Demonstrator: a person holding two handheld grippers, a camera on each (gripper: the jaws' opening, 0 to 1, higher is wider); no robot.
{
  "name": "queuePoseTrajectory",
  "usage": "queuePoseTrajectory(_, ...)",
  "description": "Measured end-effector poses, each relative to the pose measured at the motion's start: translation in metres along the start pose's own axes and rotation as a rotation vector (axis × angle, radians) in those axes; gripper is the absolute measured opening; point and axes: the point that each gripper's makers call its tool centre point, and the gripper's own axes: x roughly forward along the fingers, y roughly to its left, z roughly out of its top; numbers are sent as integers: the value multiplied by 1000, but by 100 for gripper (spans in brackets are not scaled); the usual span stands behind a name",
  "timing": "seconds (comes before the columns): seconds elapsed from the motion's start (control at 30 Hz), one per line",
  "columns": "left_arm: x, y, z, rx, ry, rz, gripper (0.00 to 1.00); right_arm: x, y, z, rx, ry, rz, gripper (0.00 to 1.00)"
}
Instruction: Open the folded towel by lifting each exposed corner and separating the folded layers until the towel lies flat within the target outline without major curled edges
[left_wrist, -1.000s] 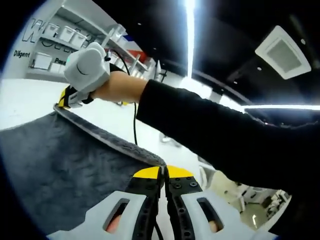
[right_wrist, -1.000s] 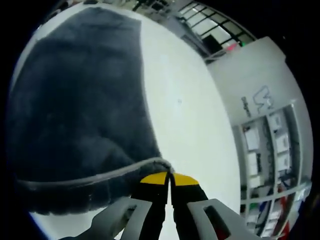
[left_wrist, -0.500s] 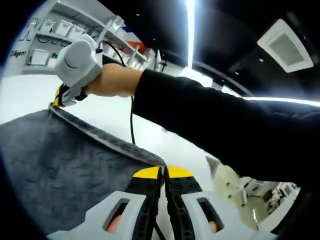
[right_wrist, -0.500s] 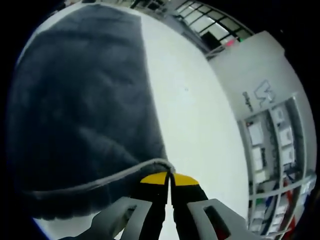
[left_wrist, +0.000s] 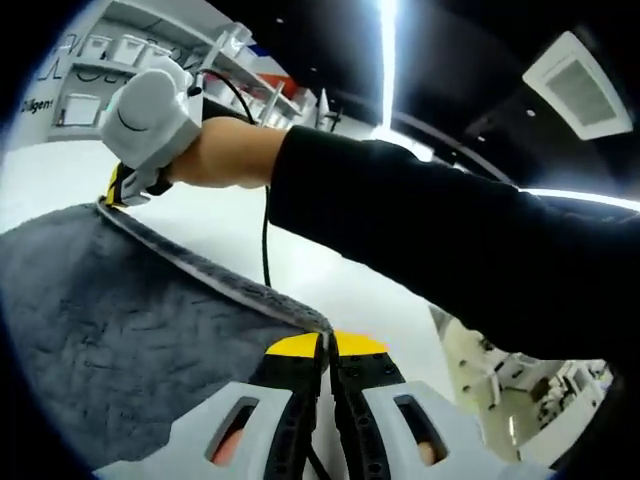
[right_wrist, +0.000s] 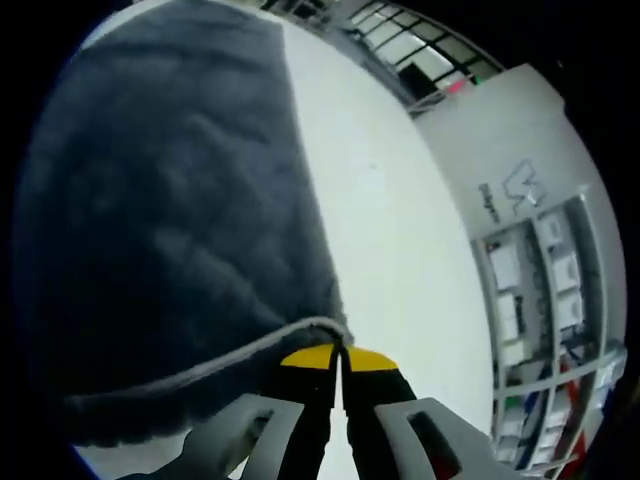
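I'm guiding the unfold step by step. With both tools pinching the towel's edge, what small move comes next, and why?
Probably carry both corners outward and lower them. The left tool and right tool are each shut on the towel hem, which runs taut between them, off the white table.

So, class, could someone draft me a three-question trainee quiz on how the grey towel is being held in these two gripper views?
1. True or false: the left gripper is shut on the towel.
2. What does the right gripper pinch? A) a cable B) the towel's hemmed edge C) nothing
3. Fill in: the surface under the towel is ____.

Key: 1 true; 2 B; 3 white.
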Motion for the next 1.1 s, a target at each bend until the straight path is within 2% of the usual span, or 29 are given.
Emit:
queuePoseTrajectory(0.33,8,8,-4,2,10,24,1,8,-1,-3,21,-25,-26,0)
queuePoseTrajectory(0.5,13,12,-15,41,67,42,1,13,-2,-7,45,-27,-20,0)
queuePoseTrajectory(0.67,15,12,-17,38,79,42,2,19,-4,-10,48,-24,-21,0)
queuePoseTrajectory(0.87,19,11,-21,79,98,52,4,15,-3,-10,66,-29,-27,0)
queuePoseTrajectory(0.97,19,12,-22,90,103,55,9,11,-7,-15,82,-5,-59,10)
queuePoseTrajectory(1.03,19,12,-20,94,91,60,19,6,-9,-17,122,-12,-77,18)
queuePoseTrajectory(1.1,17,9,-10,102,28,39,30,0,-13,-18,145,-7,-91,26)
